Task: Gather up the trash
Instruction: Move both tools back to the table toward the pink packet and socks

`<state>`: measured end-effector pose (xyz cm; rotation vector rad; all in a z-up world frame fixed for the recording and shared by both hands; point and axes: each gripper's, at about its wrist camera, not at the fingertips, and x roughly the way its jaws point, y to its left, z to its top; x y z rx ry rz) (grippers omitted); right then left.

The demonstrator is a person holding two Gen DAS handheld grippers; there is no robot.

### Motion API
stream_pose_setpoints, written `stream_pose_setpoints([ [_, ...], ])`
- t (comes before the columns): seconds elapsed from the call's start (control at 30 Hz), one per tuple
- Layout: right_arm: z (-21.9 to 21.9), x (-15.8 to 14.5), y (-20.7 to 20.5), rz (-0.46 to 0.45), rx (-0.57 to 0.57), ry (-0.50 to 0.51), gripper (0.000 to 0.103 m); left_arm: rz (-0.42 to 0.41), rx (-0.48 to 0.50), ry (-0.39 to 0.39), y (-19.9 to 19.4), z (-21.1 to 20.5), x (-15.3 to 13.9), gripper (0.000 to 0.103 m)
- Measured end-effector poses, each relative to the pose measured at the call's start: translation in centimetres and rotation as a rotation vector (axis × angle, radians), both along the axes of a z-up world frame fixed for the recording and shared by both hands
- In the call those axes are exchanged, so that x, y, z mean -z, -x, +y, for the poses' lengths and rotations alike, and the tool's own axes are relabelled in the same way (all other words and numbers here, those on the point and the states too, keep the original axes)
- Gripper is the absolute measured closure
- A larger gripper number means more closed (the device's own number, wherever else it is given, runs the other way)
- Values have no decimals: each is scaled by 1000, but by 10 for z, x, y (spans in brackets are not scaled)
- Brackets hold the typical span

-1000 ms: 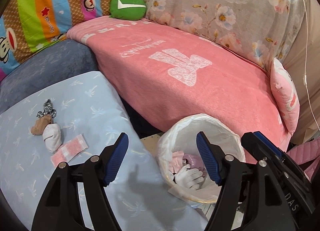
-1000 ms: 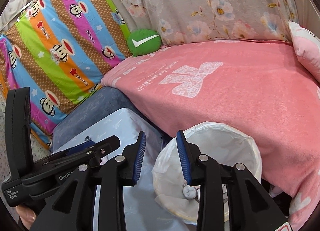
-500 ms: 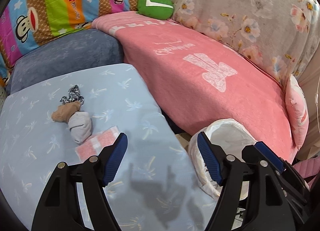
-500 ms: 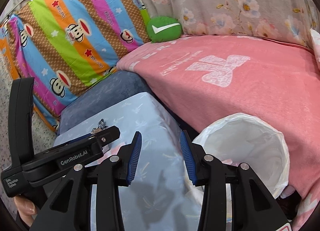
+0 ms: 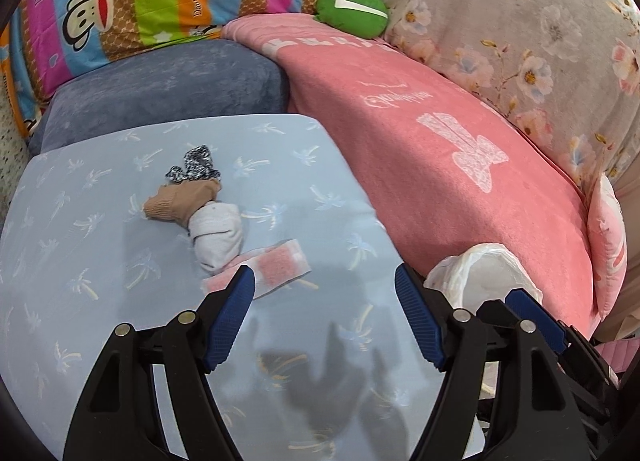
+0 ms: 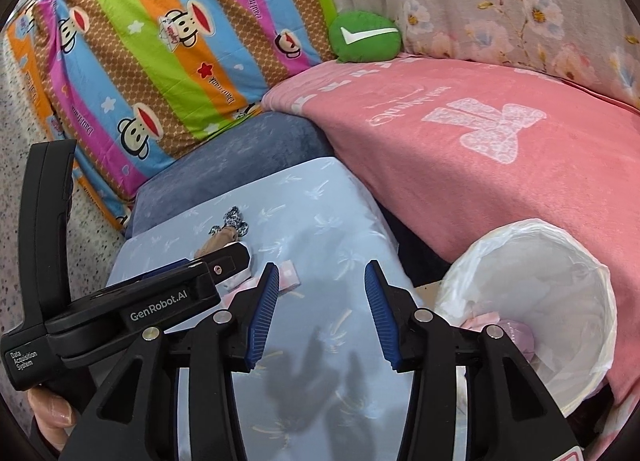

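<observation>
On the light blue patterned surface [image 5: 80, 261] lie a pink and white wrapper [image 5: 276, 267], a white balled sock [image 5: 218, 235], a tan sock [image 5: 180, 201] and a black-and-white speckled piece [image 5: 196, 165]. My left gripper [image 5: 324, 317] is open and empty, just in front of the wrapper. My right gripper [image 6: 320, 313] is open and empty above the same surface; the wrapper [image 6: 288, 275] peeks beside its left finger. A white-lined trash bin [image 6: 540, 301] stands to the right with several items inside; its rim also shows in the left wrist view [image 5: 480, 273].
A pink blanket [image 5: 460, 149] covers the sofa seat to the right. A grey-blue cushion [image 5: 160, 85], a striped monkey-print cushion [image 6: 160, 41] and a green round cushion [image 5: 352, 7] sit behind. The left gripper's body [image 6: 120, 301] crosses the right wrist view.
Both grippers have swung left, away from the bin and over the blue surface. The socks and wrapper now lie nearer the left gripper. The right gripper's jaws have opened wider.
</observation>
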<state>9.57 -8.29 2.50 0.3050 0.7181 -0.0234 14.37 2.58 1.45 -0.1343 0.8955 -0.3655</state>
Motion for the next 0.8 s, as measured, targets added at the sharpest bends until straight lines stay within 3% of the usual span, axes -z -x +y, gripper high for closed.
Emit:
stream_pose_setpoints([
  [0.43, 46, 31, -34, 86, -80, 0, 57, 55, -106, -22, -19, 60, 29, 26],
  [0.8, 76, 78, -81, 181, -127, -10, 53, 146, -177, -28, -51, 90, 65, 22],
])
